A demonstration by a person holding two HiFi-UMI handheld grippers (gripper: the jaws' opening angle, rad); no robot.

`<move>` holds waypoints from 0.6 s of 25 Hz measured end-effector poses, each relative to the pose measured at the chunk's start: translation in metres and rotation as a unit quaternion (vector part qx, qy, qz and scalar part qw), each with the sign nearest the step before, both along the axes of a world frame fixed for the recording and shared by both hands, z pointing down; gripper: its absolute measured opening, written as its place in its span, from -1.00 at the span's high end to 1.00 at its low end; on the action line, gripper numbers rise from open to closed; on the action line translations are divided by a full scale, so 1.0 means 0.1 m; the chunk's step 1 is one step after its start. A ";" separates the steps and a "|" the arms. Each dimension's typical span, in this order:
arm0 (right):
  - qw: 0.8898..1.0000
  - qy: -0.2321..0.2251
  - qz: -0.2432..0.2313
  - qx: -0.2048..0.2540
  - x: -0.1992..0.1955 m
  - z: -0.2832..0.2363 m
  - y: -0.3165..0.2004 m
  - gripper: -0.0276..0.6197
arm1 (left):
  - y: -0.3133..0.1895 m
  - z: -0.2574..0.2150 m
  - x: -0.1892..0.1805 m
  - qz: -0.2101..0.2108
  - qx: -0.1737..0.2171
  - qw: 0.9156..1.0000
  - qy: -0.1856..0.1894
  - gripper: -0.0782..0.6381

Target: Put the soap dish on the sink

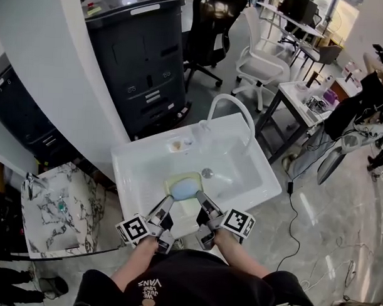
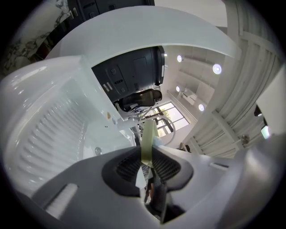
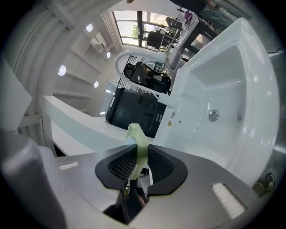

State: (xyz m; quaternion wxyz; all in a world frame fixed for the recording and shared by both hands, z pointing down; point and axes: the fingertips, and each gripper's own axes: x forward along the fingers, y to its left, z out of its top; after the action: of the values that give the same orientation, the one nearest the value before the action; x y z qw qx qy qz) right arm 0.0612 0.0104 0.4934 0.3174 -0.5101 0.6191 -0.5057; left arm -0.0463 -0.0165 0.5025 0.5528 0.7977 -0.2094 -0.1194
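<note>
Soap dish, pale green with a blue piece lying in it, sits just below the centre of the head view. It is over the near part of the basin of the white sink; whether its underside touches the basin floor cannot be told. The left gripper comes up from the lower edge and is clamped on the dish's left rim. In its own view the thin green edge stands pinched between the dark ribbed pads. The right gripper grips the right rim the same way, and its pads press on the green edge from both sides. Each gripper carries a cube with square markers, just ahead of the person's hands.

Beyond the dish lies the round drain. On the sink's far ledge a small yellowish item sits left of the white arched faucet. A dark cabinet stands at upper left behind the sink, and a marbled surface lies at left. A black office chair and a white one stand toward the top.
</note>
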 end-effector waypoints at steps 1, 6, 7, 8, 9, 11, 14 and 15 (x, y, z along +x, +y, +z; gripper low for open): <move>1.000 0.000 0.001 0.001 -0.01 0.00 -0.05 0.70 | -0.05 0.01 -0.01 0.000 -0.001 1.000 -0.002 0.43; 1.000 -0.003 0.006 0.004 -0.05 0.00 -0.31 0.70 | -0.32 -0.01 -0.05 0.004 0.005 1.000 -0.004 0.43; 1.000 -0.003 0.006 0.004 -0.06 0.01 -0.36 0.70 | -0.37 0.00 -0.06 0.003 0.004 1.000 -0.005 0.43; 1.000 -0.003 0.005 0.003 -0.06 0.01 -0.40 0.70 | -0.40 0.01 -0.07 0.001 0.002 1.000 -0.005 0.43; 1.000 -0.003 0.004 0.003 -0.06 0.01 -0.44 0.70 | -0.43 0.01 -0.07 -0.002 0.000 1.000 -0.005 0.43; 1.000 -0.002 -0.001 0.001 -0.04 0.03 -0.51 0.70 | -0.48 0.02 -0.04 -0.008 -0.003 1.000 0.000 0.43; 1.000 -0.005 -0.015 -0.006 0.00 0.08 -0.61 0.70 | -0.56 0.07 -0.01 -0.021 -0.011 1.000 -0.002 0.43; 1.000 -0.007 -0.021 -0.009 0.01 0.11 -0.65 0.70 | -0.59 0.09 0.00 -0.027 -0.013 1.000 -0.003 0.43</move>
State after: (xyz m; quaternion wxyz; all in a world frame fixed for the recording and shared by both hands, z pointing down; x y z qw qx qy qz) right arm 0.0620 -0.0545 0.5043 0.3065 -0.4964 0.6229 -0.5212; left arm -0.0461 -0.0753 0.5111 0.5592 0.7848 -0.2340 -0.1291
